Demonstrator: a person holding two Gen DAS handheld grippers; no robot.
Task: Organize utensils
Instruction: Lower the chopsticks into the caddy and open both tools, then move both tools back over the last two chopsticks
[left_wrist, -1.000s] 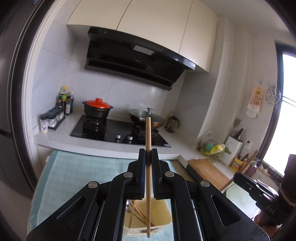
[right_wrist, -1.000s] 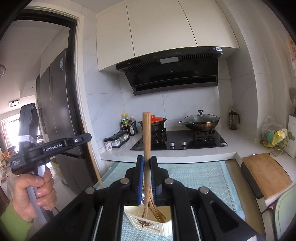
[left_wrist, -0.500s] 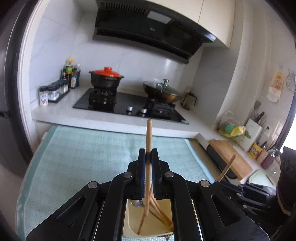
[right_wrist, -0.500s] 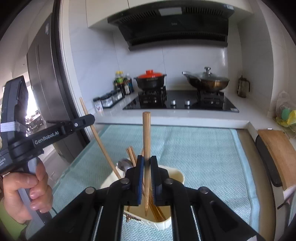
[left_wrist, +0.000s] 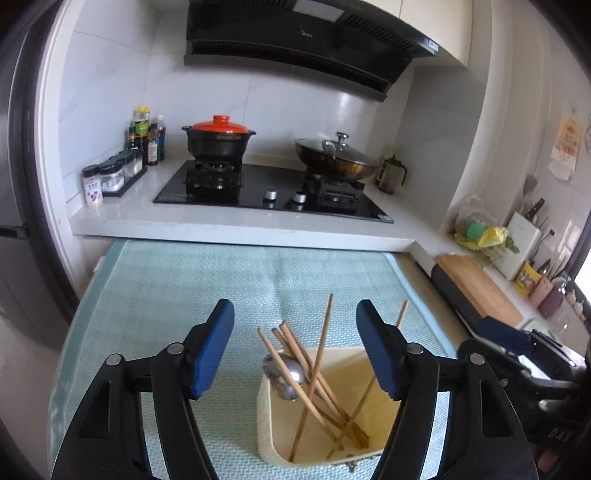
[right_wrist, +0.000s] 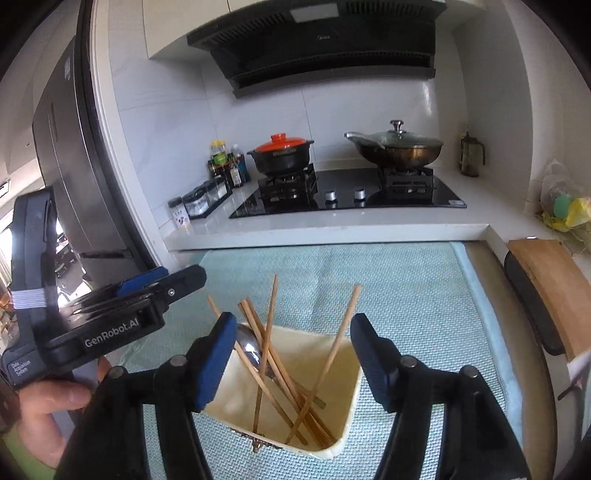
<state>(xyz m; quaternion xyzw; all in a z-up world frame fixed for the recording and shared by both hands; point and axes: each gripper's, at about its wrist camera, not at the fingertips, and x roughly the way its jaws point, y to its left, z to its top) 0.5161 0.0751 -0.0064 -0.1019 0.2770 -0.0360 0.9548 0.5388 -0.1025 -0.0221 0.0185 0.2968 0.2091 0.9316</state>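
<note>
The teal mat (left_wrist: 184, 288) fills the middle of both views, its far edge against the white counter (left_wrist: 236, 230); bare mat lies open to the left and beyond. At lower centre the cream holder (right_wrist: 351, 413) stands on it, with wooden chopsticks (left_wrist: 317, 369) and a metal spoon (left_wrist: 284, 373) leaning loosely inside.

Both grippers tilt down over the holder. The left gripper (left_wrist: 295, 347) has just been opening; its jaws stand wide and empty, the chopstick it clamped a second ago now in the holder. The right gripper (right_wrist: 293, 354) likewise has just opened, wide apart, nothing between its pads, its chopstick dropped too. A hand (right_wrist: 48, 402) at lower left grips the left tool's handle.
</note>
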